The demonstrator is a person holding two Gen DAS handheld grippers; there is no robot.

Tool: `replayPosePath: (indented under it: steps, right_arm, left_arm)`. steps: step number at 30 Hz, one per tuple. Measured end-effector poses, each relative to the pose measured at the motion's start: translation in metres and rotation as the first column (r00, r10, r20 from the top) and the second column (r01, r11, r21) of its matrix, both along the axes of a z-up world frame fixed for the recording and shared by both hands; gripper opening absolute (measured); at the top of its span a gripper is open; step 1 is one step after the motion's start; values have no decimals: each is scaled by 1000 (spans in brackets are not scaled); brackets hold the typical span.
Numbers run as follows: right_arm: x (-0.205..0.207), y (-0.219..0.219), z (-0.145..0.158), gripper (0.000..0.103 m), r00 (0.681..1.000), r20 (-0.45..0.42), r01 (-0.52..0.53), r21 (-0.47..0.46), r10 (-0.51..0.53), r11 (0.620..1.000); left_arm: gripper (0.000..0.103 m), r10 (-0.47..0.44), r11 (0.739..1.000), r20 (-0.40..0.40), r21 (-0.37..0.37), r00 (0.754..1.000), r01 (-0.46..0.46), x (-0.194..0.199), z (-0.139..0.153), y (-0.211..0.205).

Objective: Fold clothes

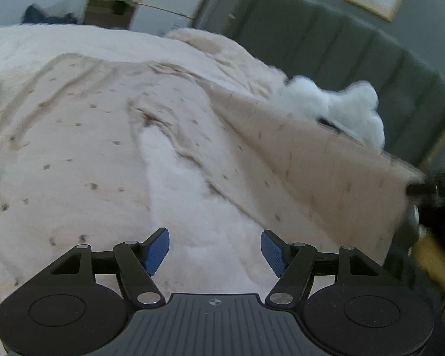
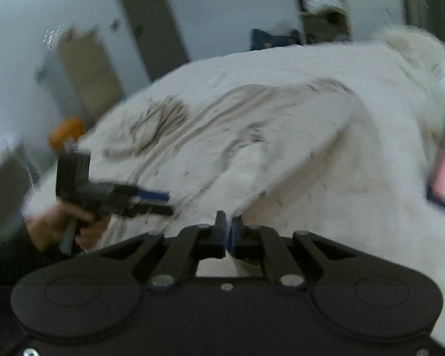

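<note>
While right gripper [image 2: 229,231] pinches edge of beige dotted garment [image 1: 83,136], jaws pressed together on fabric, that edge rises off fluffy white blanket [image 1: 187,207] as taut slanted fold; rest of garment lies spread and wrinkled across bed. Left gripper [image 1: 215,250] hovers above blanket beside garment, jaws wide apart, nothing between blue pads [image 1: 157,250]. White plush item [image 1: 335,103] near grey headboard [image 1: 326,44], behind raised fold

Home bedroom: bed [image 1: 74,47], padded headboard [image 1: 326,38], open closet shelves [image 2: 323,6].
</note>
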State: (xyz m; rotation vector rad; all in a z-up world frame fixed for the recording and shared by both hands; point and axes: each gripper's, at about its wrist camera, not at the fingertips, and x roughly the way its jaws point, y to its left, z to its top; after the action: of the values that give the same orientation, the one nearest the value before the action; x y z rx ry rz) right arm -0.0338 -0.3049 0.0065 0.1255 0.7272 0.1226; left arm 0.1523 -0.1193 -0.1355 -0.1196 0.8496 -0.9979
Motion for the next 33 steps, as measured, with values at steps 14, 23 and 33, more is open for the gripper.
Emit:
replayPosePath:
  steps: [14, 23, 33]
  right_arm:
    - [-7, 164, -101, 33, 906, -215, -410, -242, 364, 879]
    - [-29, 50, -88, 56, 970, -121, -245, -437, 213, 866]
    - [-28, -33, -111, 59, 945, -200, -299, -208, 259, 931]
  left_arm:
    - [63, 33, 999, -209, 11, 977, -31, 15, -28, 25]
    - [38, -168, 984, -357, 0, 919, 180, -6, -59, -6]
    - [35, -192, 981, -573, -95, 797, 167, -14, -89, 3]
